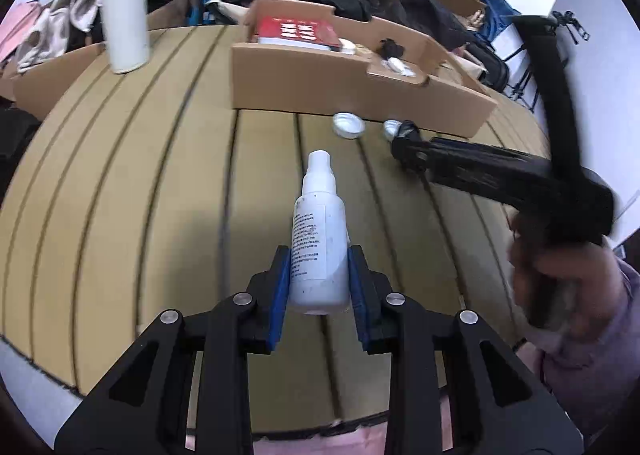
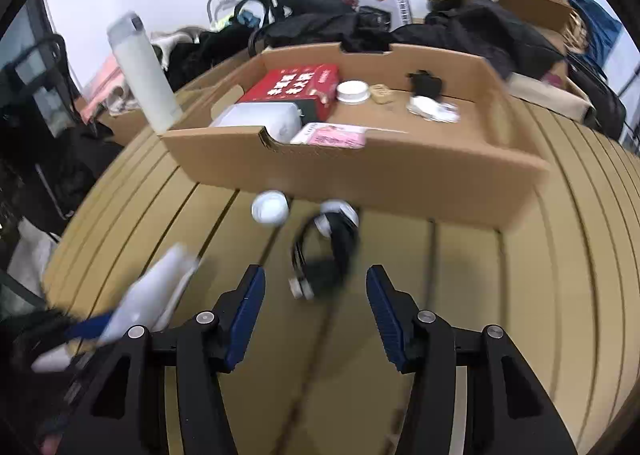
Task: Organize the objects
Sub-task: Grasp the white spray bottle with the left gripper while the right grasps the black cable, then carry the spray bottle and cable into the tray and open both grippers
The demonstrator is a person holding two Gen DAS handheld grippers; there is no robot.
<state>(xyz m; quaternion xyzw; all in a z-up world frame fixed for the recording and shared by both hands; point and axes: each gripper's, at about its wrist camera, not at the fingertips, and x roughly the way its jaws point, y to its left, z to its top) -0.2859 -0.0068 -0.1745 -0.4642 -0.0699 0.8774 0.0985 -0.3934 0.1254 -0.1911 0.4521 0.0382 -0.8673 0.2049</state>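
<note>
My left gripper is shut on a white spray bottle; both blue pads press its lower body and its nozzle points away over the slatted tan table. The right wrist view shows the same bottle blurred at lower left. My right gripper stands open just short of a black looped bundle with white ends, and its pads are clear of it. From the left wrist view, the right gripper shows as a black shape beside that bundle. A round white lid lies left of the bundle.
An open cardboard tray stands across the table behind the lid and holds a red box, a white jar and small items. A tall white flask stands at the back left. Bags and clothes pile up behind.
</note>
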